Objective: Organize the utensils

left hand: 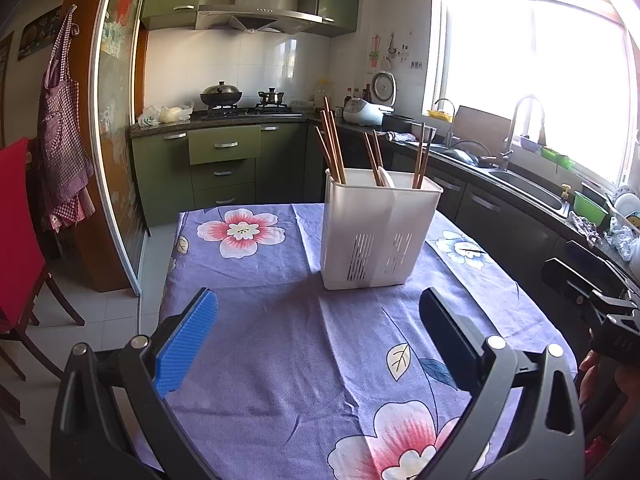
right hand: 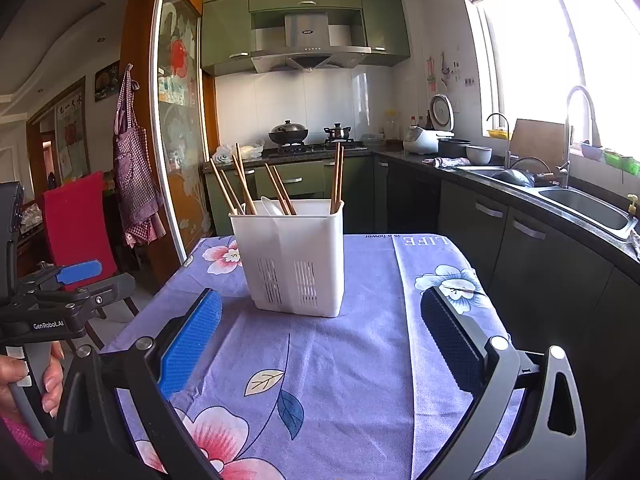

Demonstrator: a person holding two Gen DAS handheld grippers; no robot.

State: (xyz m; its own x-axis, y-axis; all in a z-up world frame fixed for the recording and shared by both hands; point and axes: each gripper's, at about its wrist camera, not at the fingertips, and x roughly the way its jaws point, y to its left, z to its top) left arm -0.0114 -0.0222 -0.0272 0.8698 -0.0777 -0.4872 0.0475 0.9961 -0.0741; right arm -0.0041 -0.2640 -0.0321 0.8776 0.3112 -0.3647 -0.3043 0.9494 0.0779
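A white slotted utensil holder stands upright on the table with the purple floral cloth. Several wooden chopsticks lean inside it, and a white spoon pokes just above its rim. My left gripper is open and empty, hovering over the cloth short of the holder. My right gripper is also open and empty, near the holder's front. The left gripper's body, held by a hand, shows at the left of the right wrist view.
A red-covered chair stands left of the table. A dark counter with a sink and tap runs along the right. Green cabinets and a stove with pots lie behind. A checked apron hangs at the left.
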